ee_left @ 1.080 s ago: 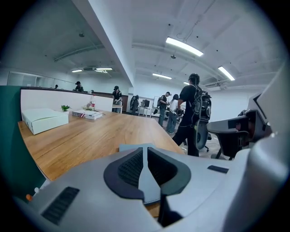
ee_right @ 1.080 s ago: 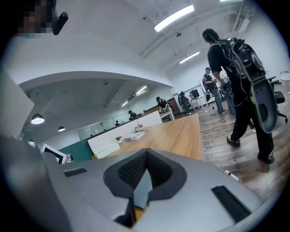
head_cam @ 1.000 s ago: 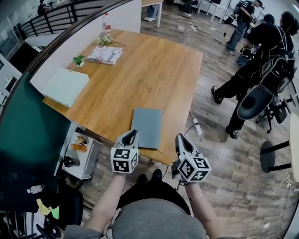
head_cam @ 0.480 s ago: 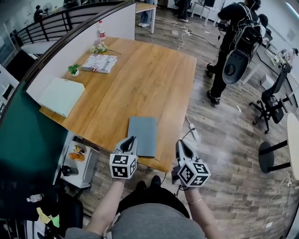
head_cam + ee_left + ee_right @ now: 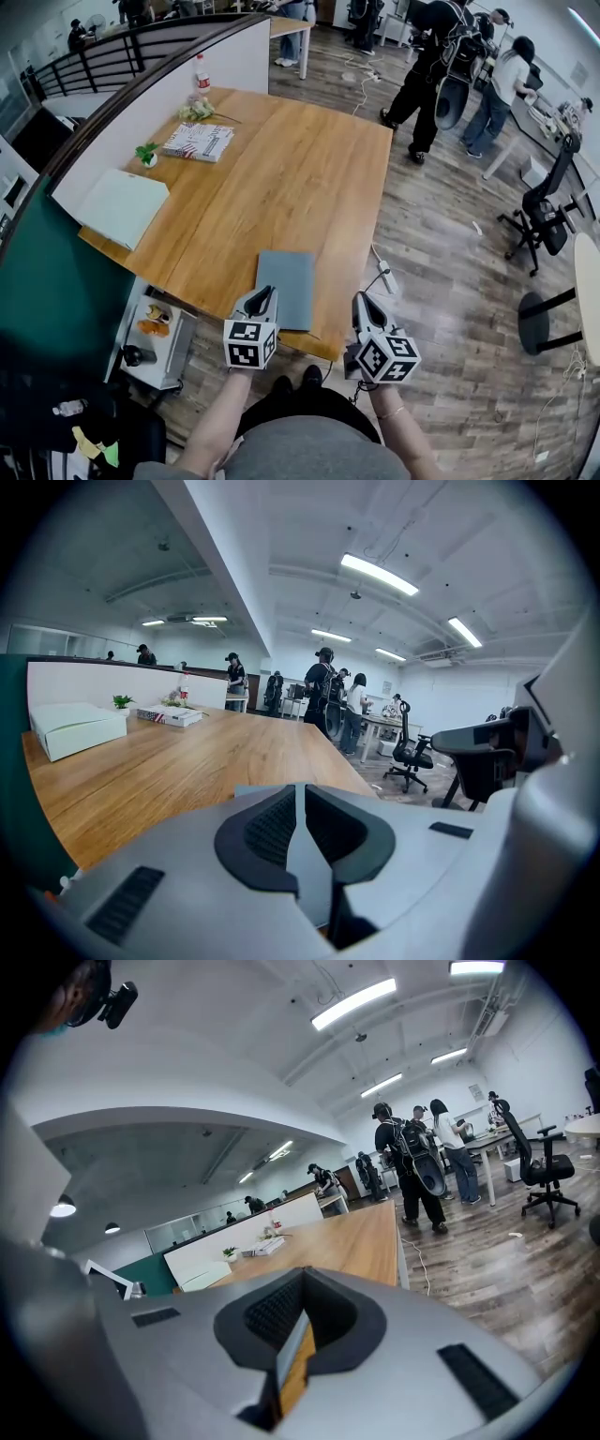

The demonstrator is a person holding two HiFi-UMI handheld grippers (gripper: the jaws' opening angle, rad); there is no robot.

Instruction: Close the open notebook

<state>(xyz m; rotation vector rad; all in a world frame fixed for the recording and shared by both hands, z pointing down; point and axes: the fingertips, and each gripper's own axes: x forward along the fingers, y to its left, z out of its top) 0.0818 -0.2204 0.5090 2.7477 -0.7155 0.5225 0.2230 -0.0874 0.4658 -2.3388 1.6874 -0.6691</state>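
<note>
In the head view we see the slate-grey flat rectangular notebook (image 5: 287, 288) lying at the near edge of the long light-wood table (image 5: 309, 169), just ahead of us. It shows as one plain cover lying flat, so we judge it already closed. At this size, though, we cannot rule out a thin leaf lifted somewhere. The left claw (image 5: 268, 292) hovers at the notebook's near left corner. The right claw (image 5: 362, 300) hangs off the table's edge, to the right of the notebook and apart from it. We read both as held clear because the cover needs no further push. A white flat box (image 5: 122, 206) and a striped book (image 5: 199, 141) lie well apart, at the far left.

In the left gripper view the jaws are drawn together to a hairline slit with nothing between them, and the grey cover lies just beyond the tips.

In the right gripper view the jaws are clenched on nothing, and bare wood shows past them.
</note>
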